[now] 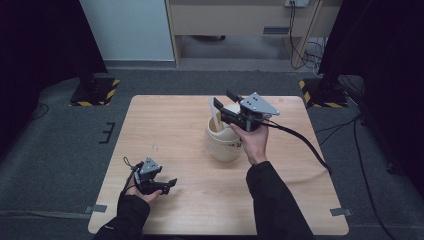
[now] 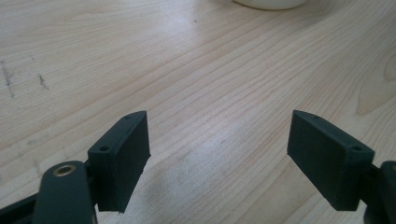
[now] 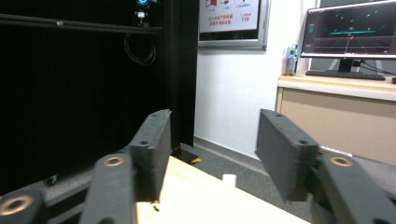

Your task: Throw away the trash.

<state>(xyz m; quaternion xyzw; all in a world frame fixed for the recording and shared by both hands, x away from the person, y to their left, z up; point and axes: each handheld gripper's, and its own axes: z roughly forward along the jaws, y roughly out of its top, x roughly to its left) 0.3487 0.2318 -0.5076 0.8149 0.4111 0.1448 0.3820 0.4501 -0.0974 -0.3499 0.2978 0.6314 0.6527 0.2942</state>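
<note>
Meanwhile both black, blocky claws, left (image 1: 172, 182) and right (image 1: 222, 99), gape empty over the grained wooden table (image 1: 175, 130), beside a cream tub (image 1: 223, 146)

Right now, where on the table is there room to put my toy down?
The table is bare across its far left, between the cream bucket and the left edge. The near right corner, beside the sleeve, is free too. It is crowded mid-right, where the right gripper hangs over the bucket, and near left, at the left gripper.
</note>
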